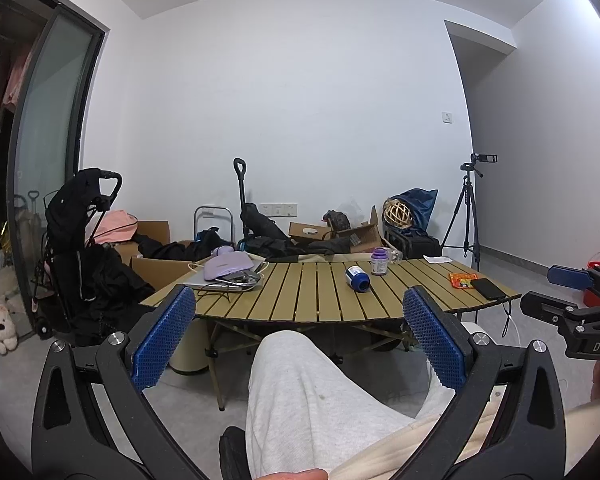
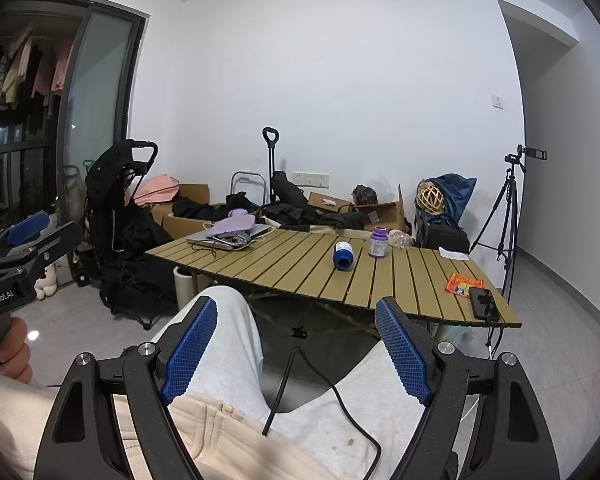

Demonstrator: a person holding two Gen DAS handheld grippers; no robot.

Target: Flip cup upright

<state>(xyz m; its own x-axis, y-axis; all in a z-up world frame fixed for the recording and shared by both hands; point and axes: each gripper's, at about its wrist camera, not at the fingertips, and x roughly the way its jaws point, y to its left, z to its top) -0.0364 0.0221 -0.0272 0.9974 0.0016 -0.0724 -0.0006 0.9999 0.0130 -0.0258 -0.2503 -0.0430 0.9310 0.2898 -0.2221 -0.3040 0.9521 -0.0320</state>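
The bench is far ahead of you. The blue cup lies on its side near the middle, its open end pointing toward you. Your left tool and right tool are both wide apart, holding nothing, well short of it.

My left gripper and right gripper hang over my knees, before the slatted folding table. On the table, the blue cup lies on its side mid-table; the purple-capped jar stands just behind-right of it, the laptop pile left, the black phone right.
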